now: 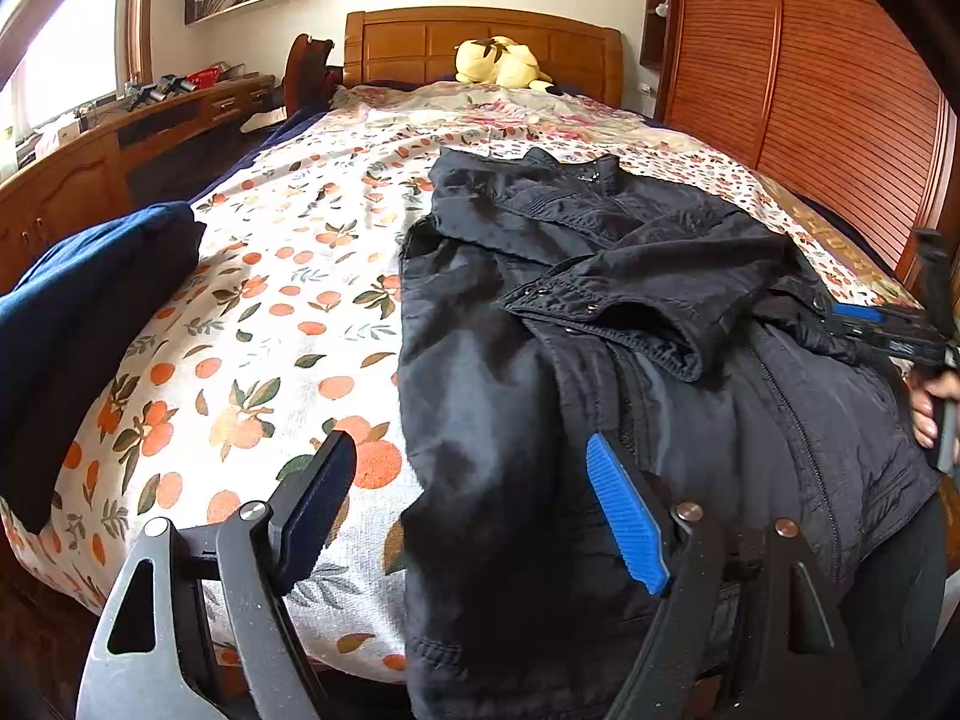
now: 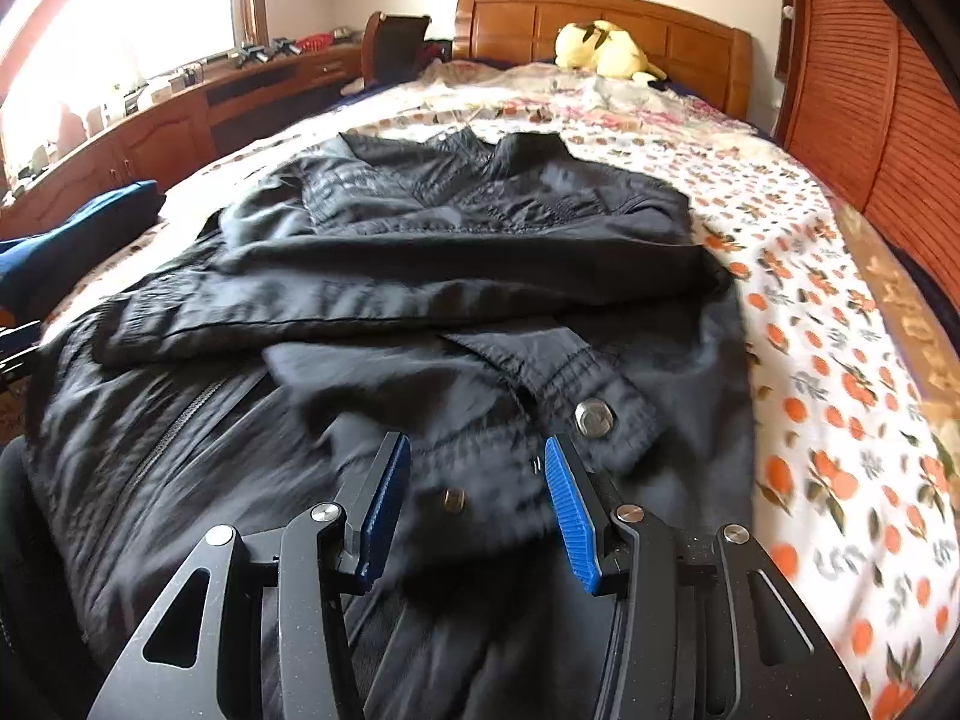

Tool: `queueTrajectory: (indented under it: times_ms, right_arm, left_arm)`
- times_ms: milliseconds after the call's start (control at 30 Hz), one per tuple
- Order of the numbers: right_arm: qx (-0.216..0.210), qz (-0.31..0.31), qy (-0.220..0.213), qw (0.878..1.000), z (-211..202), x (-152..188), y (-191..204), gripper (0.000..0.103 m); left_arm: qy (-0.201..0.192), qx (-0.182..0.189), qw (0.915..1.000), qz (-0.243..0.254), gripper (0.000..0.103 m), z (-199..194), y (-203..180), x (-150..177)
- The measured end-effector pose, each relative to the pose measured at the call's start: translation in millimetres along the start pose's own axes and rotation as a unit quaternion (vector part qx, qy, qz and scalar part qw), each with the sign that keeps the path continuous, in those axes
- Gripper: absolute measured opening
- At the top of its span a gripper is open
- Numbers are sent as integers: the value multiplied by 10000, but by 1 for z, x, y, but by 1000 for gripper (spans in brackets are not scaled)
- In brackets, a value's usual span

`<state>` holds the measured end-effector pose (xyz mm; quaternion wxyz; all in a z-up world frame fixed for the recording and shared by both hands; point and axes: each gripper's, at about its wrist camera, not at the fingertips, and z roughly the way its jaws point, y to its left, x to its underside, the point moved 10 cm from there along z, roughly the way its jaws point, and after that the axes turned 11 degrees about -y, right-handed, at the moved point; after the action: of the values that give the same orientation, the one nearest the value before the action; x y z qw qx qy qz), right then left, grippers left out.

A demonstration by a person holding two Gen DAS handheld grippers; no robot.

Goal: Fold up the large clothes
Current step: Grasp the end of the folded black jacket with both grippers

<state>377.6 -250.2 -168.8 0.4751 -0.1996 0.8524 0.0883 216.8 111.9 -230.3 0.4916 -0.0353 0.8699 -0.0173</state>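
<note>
Jacket: a black jacket lies spread on the bed, collar toward the headboard, hem hanging over the near edge of the mattress; both sleeves are laid across the chest.
Sleeves: the nearer cuff with its metal snap button rests on the front panel, just ahead of the right gripper.
Zipper: the zipper runs down the front, to the left of the right gripper in that view.
Left gripper: the left gripper hangs over the jacket's left edge, jaws spread wide; one pad is above the bedsheet, the blue pad above the black cloth, and nothing is pinched between them.
Right gripper: the right gripper hovers low over the lower front panel, jaws partly apart; the cloth lies under the gap, and I see no fold caught by either pad, though the view is blurred by motion.
Hand: at the right edge of the left wrist view a hand holds the other tool over the jacket's far side.
Bedsheet: a white bedsheet printed with oranges.
Other cloth: a dark blue folded garment sits left of the jacket, well apart from it.
Plush toy: a yellow plush toy lies by the wooden headboard.
</note>
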Motion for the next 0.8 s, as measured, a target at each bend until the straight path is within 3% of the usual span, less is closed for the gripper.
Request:
queueTrajectory:
  times_ms: [167, 400, 633, 800]
  right_arm:
    - [204, 83, 113, 9997, -43, 31, -10, 60]
    - [681, 223, 517, 9961, -85, 72, -38, 60]
    - [866, 394, 636, 9934, -100, 79, -46, 60]
    - [685, 294, 819, 9938, -102, 85, -34, 60]
  left_arm:
    - [7, 57, 10000, -54, 80, 2, 3, 5]
    - [-152, 138, 9998, -82, 79, -4, 6, 5]
    - [-143, 276, 9993, -216, 47, -17, 12, 8]
    - [162, 302, 9993, -139, 47, -19, 14, 24]
